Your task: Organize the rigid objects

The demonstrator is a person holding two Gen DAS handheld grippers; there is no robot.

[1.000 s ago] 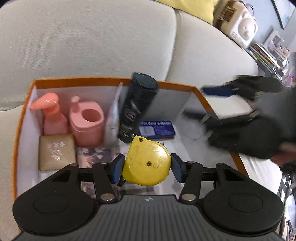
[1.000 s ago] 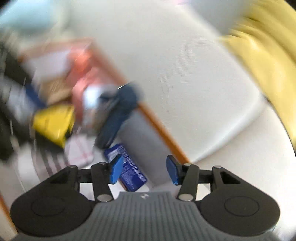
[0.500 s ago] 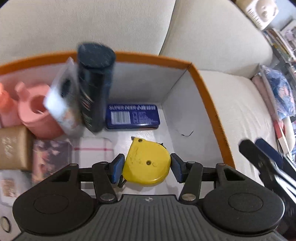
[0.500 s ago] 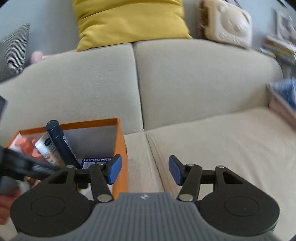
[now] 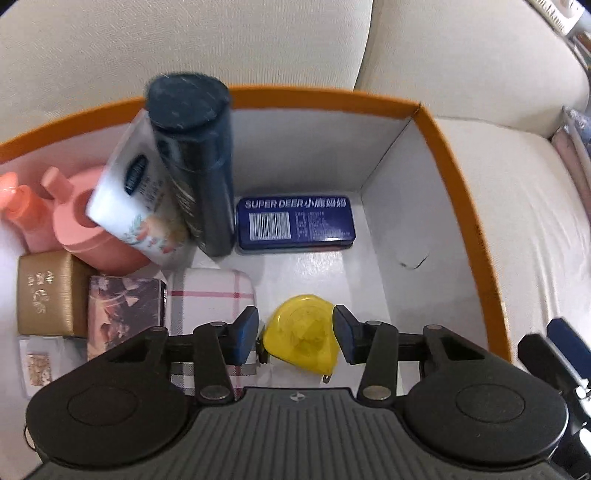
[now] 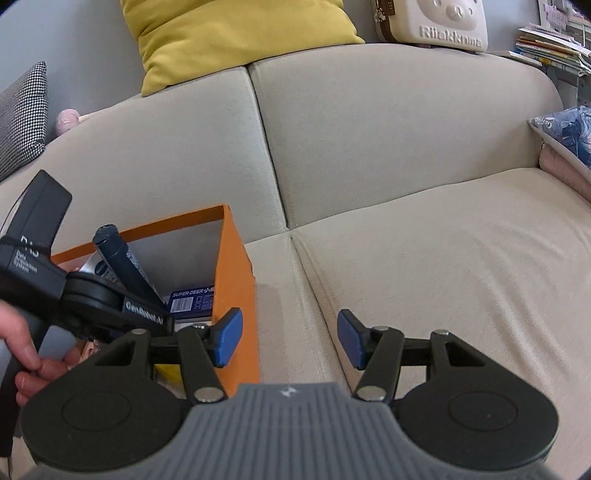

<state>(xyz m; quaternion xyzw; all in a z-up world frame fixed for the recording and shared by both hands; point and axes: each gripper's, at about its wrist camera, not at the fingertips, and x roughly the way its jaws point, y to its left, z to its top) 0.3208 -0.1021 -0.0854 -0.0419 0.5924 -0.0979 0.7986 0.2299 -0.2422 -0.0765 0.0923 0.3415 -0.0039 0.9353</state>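
A yellow tape measure (image 5: 301, 341) lies on the white floor of the orange box (image 5: 458, 192), near its front right. My left gripper (image 5: 295, 338) hovers straight above it. Its jaws are closing, the tape sits below and between the blue pads, and a gap shows on each side. The box also holds a dark blue bottle (image 5: 195, 166), a white tube (image 5: 136, 199), a blue tin (image 5: 295, 221), pink containers (image 5: 85, 229) and small boxes (image 5: 44, 291). My right gripper (image 6: 288, 338) stands open and empty over the sofa seat, just right of the box's orange wall (image 6: 236, 280).
The box rests on a beige sofa (image 6: 443, 258). A yellow cushion (image 6: 236, 33) and a white bear case (image 6: 428, 22) sit behind the backrest. A blue patterned pillow (image 6: 565, 129) lies at the seat's right end. A hand (image 6: 22, 354) grips the left tool.
The tape measure has left the left pads and now lies lower, on the box floor. The left gripper swung right across the box. The right gripper rolled upright and moved out beside the box.
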